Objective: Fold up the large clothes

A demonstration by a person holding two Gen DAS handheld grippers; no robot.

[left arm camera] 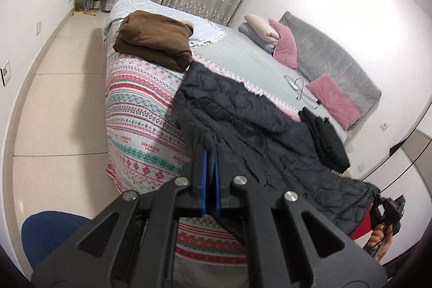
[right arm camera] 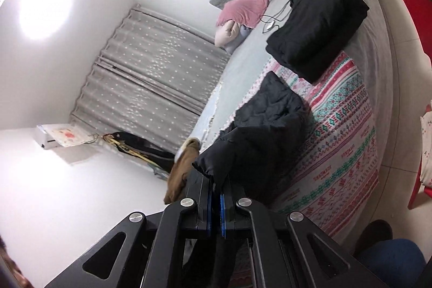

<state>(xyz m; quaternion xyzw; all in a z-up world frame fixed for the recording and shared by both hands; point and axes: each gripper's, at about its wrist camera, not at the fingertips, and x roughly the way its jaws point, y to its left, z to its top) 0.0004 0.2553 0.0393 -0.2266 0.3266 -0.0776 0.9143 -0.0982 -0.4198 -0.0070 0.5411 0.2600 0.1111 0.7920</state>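
Item: dark navy quilted jacket [left arm camera: 243,109], lying partly across the patterned blanket [left arm camera: 140,99] on the bed [left arm camera: 243,64] and hanging lifted at its near edge. Left gripper [left arm camera: 210,153] is clamping a fold of the jacket's hem between blue pads; right gripper [right arm camera: 215,186] is pinching another gathered edge of the jacket [right arm camera: 270,109]. Blanket is bearing repeated red lettering, too small to read with certainty. Also lying on the bed: folded brown garment [left arm camera: 154,42], folded black garment [right arm camera: 318,31], pink pillows [left arm camera: 334,99]
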